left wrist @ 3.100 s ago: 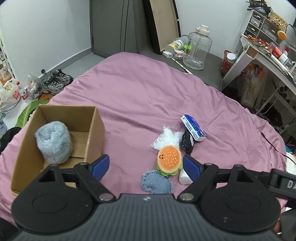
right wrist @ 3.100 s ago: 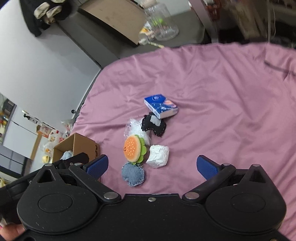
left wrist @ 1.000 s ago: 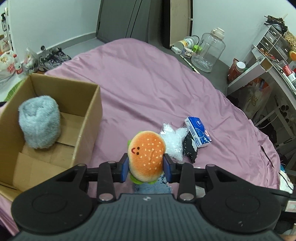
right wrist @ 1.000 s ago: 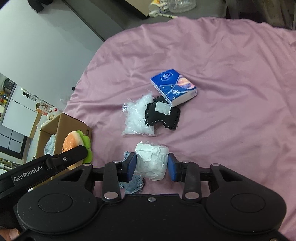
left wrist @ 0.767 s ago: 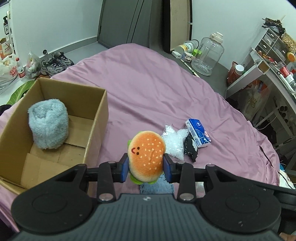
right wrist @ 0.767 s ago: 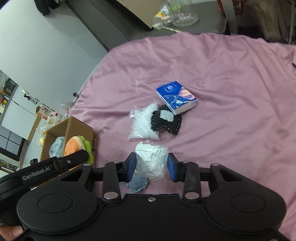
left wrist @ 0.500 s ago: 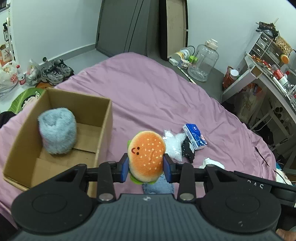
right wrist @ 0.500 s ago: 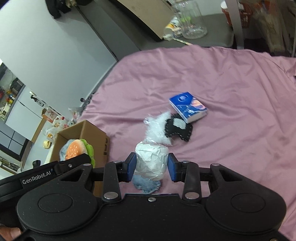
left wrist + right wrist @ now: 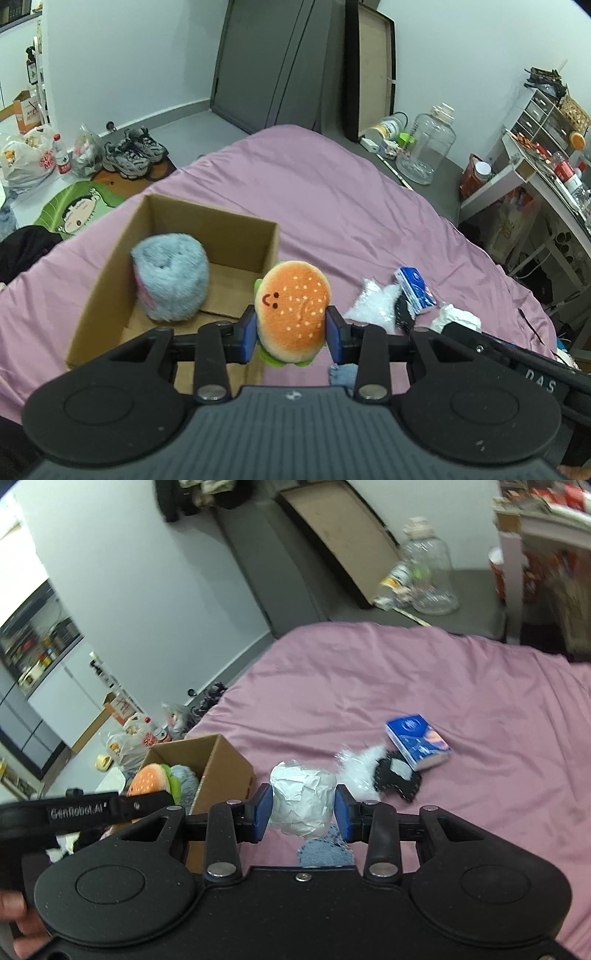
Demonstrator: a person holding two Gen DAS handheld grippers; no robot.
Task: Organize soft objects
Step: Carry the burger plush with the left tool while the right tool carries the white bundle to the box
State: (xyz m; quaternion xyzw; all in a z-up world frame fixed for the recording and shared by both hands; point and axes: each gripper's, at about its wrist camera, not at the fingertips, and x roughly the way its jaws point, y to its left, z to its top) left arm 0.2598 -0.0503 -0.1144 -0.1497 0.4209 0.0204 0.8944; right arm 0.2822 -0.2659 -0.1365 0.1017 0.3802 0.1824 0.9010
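the cardboard box (image 9: 236,236) sits open on the purple bedsheet (image 9: 332,192), its flaps folded down inside. in it stands one thing, a fluffy grey-blue roll (image 9: 170,273), upright against the left wall, with bare cardboard floor beside it.

the left gripper (image 9: 291,328) pinches the burger plush (image 9: 293,310) between its blue pads, held in the air at the box's near right corner, not inside it. the right gripper (image 9: 303,808) pinches a white crumpled wad (image 9: 303,797) the same way, above the sheet to the right of the box.

on the sheet lie a clear plastic bag (image 9: 356,768), a black fabric piece (image 9: 397,779) touching it, a blue tissue pack (image 9: 417,744) resting on the black piece's edge, and a blue denim patch (image 9: 325,851) nearest the grippers.
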